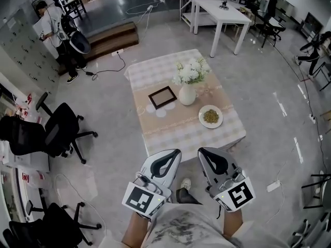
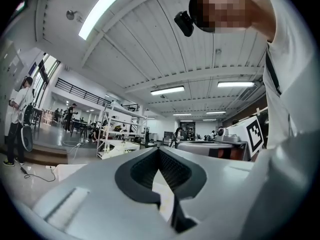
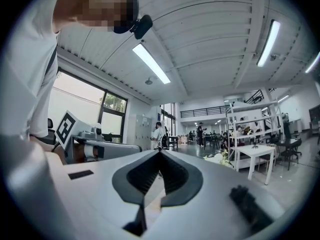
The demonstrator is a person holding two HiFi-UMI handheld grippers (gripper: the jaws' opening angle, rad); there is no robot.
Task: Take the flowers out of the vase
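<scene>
Left gripper and right gripper are hovering at lower centre, jaws pressed together, carrying nothing. Flowers are standing upright in the vase on the table, straight up-frame, well apart. Neither hand is looking clearly nearer.

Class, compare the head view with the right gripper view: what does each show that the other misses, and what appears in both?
Head view only: the cloth-covered table, the white vase, a dark picture frame and a plate, seen from above. Right gripper view only: ceiling lights and a tall window. Both: the right tool, shut and empty, the left tool beside it, a white desk farther off, and apparently the white flowers.
</scene>
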